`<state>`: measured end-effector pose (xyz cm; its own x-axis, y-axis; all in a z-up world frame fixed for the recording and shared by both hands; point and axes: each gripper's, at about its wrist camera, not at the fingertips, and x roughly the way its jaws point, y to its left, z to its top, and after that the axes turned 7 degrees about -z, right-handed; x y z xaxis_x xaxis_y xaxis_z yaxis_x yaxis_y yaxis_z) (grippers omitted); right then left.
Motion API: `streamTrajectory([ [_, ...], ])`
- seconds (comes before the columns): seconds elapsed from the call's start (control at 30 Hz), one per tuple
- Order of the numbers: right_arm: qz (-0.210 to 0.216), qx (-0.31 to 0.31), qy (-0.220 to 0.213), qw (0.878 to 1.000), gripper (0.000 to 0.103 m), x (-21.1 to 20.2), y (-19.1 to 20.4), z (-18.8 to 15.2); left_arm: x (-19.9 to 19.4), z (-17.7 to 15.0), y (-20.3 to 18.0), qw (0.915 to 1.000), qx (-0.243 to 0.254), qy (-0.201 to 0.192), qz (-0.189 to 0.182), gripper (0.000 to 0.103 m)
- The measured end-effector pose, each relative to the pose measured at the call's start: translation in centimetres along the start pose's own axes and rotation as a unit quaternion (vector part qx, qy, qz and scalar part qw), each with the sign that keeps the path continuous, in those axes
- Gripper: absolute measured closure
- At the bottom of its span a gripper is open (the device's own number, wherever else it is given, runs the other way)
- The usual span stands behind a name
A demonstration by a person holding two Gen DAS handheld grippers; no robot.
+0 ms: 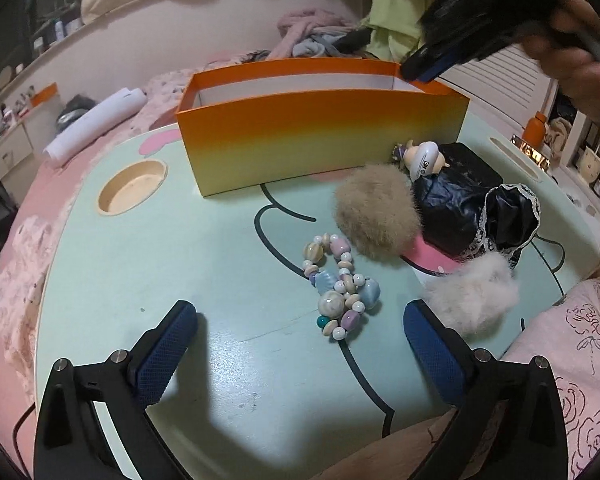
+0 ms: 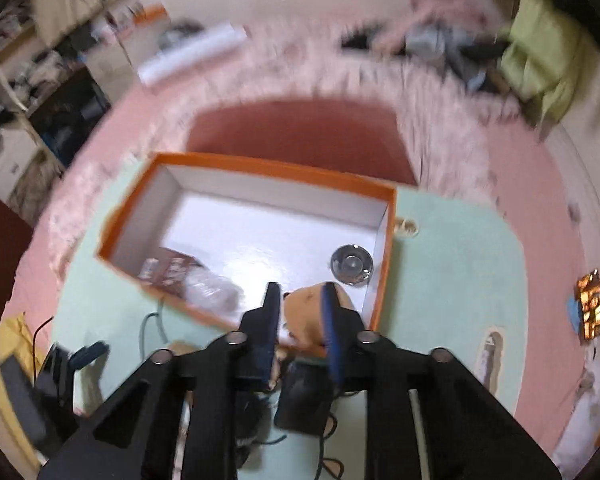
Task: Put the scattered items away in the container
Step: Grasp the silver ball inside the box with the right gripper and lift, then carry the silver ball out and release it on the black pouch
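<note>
Noted left tongs (image 1: 300, 332) spread wide and empty low in frame near bead bracelet (image 1: 342, 286) on surface (image 1: 140, 264), right tongs (image 2: 300, 308) drawn together over orange box (image 2: 260, 170), apparently clamping a tan item; release judged next.

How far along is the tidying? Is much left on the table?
Partly done. In the orange box lie a brown packet, a clear bag and a round lid. The right gripper, jaws shut, hangs above an orange-brown soft thing there; whether it grips it is unclear. The left gripper hangs open over the bead string. Also left: tan pompom, white pompom, black lace cloth, small figure.
</note>
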<state>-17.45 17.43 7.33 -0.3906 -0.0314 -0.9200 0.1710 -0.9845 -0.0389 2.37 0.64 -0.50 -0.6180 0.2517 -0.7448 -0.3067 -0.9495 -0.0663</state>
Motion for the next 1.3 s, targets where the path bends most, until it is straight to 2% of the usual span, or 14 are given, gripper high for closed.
streamTrajectory([
  [0.1,-0.047,-0.02,0.034,0.998,0.083,2.4,0.4,1.5,0.0,0.0,0.0,1.0,0.0,0.0,0.0,0.0],
  [0.2,-0.078,-0.022,0.045,0.996,0.083,3.6,0.6,2.5,0.0,0.0,0.0,1.0,0.0,0.0,0.0,0.0],
  [0.3,-0.125,-0.032,0.052,0.99,0.072,4.6,1.1,3.3,0.0,0.0,0.0,1.0,0.0,0.0,0.0,0.0],
  [0.43,-0.144,-0.04,0.093,0.984,0.055,6.7,1.9,3.1,-0.1,0.0,0.0,1.0,0.0,-0.001,0.001,0.0],
  [0.5,-0.154,-0.03,0.099,0.983,0.055,7.3,2.2,2.9,-0.2,0.0,0.1,1.0,0.0,-0.001,0.001,0.0],
  [0.57,-0.136,-0.011,0.101,0.985,0.072,6.8,1.9,3.0,-0.2,0.0,0.1,1.0,0.0,-0.001,0.001,0.0],
  [0.7,-0.062,0.009,0.101,0.993,0.072,5.7,1.2,2.8,-0.2,0.0,0.1,1.0,0.0,-0.001,0.001,0.0],
  [0.77,-0.049,0.013,0.059,0.997,0.072,3.5,0.9,2.5,-0.2,0.0,0.1,1.0,0.0,-0.001,0.001,0.0],
  [0.87,0.005,0.021,-0.019,1.0,0.072,-1.9,0.5,1.1,-0.4,0.0,0.2,1.0,0.0,-0.001,0.001,0.0],
  [1.0,0.006,-0.031,-0.105,0.994,0.072,-7.6,1.8,-3.4,-0.4,0.1,0.3,1.0,-0.001,-0.001,0.001,0.0],
  [1.1,0.041,-0.03,-0.098,0.994,0.072,-7.9,1.8,-6.9,-0.4,0.2,0.4,1.0,-0.001,0.0,0.001,0.0],
  [1.23,0.13,-0.012,-0.074,0.989,0.071,-5.8,2.0,-8.5,-0.5,0.2,0.4,1.0,-0.001,0.0,0.001,0.0],
  [1.3,0.189,0.013,-0.071,0.979,0.07,-5.0,1.8,-8.3,-0.5,0.2,0.4,1.0,-0.001,0.0,0.001,0.0],
])
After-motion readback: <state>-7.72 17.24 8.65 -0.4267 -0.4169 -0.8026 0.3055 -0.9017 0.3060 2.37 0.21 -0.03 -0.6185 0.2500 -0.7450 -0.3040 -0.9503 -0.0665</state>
